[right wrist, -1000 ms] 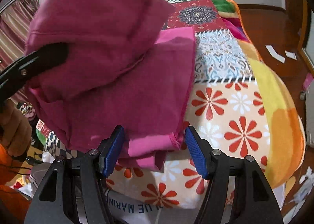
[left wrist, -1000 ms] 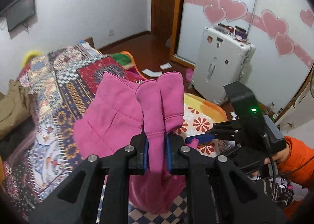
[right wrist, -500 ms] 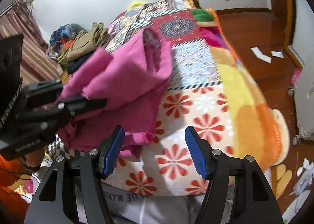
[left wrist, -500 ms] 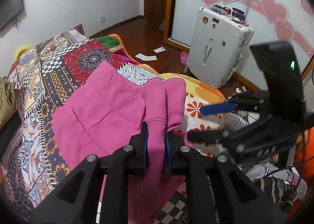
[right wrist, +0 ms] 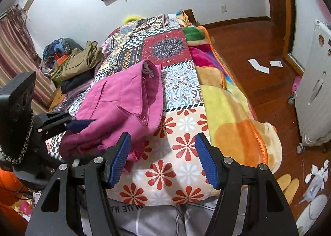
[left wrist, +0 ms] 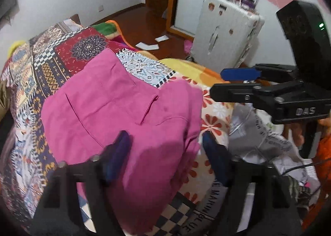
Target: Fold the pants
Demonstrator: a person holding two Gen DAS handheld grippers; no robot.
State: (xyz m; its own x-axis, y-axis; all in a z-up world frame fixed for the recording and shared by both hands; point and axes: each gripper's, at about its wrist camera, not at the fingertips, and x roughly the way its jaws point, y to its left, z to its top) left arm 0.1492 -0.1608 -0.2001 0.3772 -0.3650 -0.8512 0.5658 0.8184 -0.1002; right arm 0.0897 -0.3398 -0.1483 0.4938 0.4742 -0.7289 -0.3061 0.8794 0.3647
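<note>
The pink pants (left wrist: 115,107) lie folded in a thick stack on the patchwork bedspread (left wrist: 62,58), pockets up. In the right wrist view the pants (right wrist: 122,99) show stacked layers near the bed's front edge. My left gripper (left wrist: 167,153) is open just above the near part of the stack, holding nothing. My right gripper (right wrist: 163,159) is open and empty over the flowered blanket (right wrist: 182,124), to the right of the pants. It also shows in the left wrist view (left wrist: 240,83).
A white suitcase (left wrist: 225,37) stands on the wooden floor (right wrist: 248,35) right of the bed. Khaki and dark clothes (right wrist: 82,64) are piled at the bed's far left. Papers (right wrist: 258,66) and slippers (right wrist: 287,184) lie on the floor.
My left gripper has opened and let go of the pants, which dropped flat onto the stack. My right gripper has drawn back to the right, away from the pants.
</note>
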